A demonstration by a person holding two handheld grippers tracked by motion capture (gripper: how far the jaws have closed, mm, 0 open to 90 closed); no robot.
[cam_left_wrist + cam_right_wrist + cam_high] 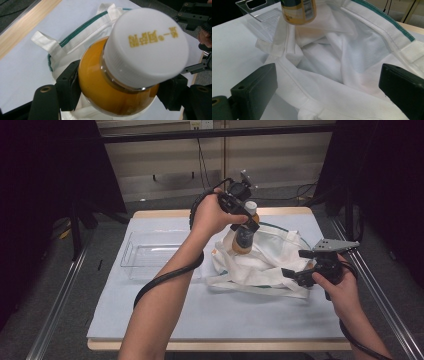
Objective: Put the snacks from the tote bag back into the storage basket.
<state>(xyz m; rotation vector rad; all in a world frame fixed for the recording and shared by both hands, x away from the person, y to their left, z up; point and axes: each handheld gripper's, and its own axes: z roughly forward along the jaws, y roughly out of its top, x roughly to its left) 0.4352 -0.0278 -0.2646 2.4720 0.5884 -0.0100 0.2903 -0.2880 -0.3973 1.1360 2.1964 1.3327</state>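
Left gripper [243, 222] clamped across the shoulder of a round glass bottle [244, 234]: orange contents, ribbed white screw cap [146, 46] with gold print, dark label band lower down. Bottle held clear of the desk, over the mouth of a white cloth bag [272, 262] lying crumpled right of the desk's middle. Bag fabric is woven, stitched at the hems, with green trim along the rim and flat white strap handles. Right gripper [295, 275] at the bag's near right edge, its jaws standing wide apart, bag cloth between them. Clear rigid plastic tray [145, 255] near the left edge. Desk [200, 315] covered in a pale sheet, wood showing at the far and near edges. Surroundings dark; grey floor.
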